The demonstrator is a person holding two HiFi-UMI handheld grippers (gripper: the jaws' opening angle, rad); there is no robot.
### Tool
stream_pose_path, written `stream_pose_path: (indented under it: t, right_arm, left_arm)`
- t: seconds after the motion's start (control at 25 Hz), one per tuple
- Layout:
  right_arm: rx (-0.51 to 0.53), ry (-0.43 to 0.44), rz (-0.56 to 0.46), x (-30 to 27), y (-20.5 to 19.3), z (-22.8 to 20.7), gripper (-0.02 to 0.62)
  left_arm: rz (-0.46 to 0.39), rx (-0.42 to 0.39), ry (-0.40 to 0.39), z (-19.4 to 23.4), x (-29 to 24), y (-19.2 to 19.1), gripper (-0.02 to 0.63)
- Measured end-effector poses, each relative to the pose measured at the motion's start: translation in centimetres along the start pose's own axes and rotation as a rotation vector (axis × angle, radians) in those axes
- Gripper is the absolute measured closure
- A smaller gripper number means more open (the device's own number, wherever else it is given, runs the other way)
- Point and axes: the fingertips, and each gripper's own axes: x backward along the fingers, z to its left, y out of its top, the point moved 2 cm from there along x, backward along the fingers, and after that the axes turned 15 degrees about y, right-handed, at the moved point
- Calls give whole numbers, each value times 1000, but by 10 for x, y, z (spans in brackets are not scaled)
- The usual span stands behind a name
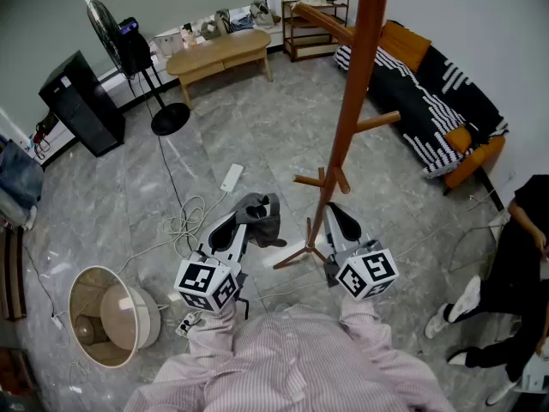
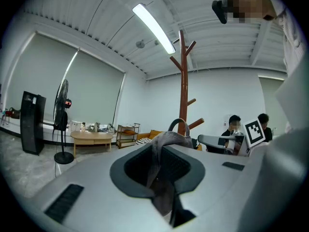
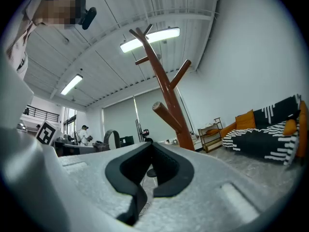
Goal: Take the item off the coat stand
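The brown wooden coat stand rises in the middle of the head view, its feet on the floor just ahead of me. My left gripper is shut on a grey fabric item with a dark strap loop, held low and left of the stand's base, off its pegs. In the left gripper view the fabric is pinched between the jaws and the loop stands above them. My right gripper is beside the stand's base with its jaws together, holding nothing. The stand slants close ahead of it.
A pedestal fan, a black tower, a wooden coffee table and a shelf stand at the back. A striped sofa lines the right wall. A round beige bin, cables and a power strip lie left. A person sits right.
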Motion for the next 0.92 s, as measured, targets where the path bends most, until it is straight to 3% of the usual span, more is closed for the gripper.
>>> stream_pose_path:
  t: [0.92]
  right_arm:
    - [12, -20, -9, 16, 6, -3, 591]
  left_arm:
    - [-6, -1, 11, -4, 4, 2, 558]
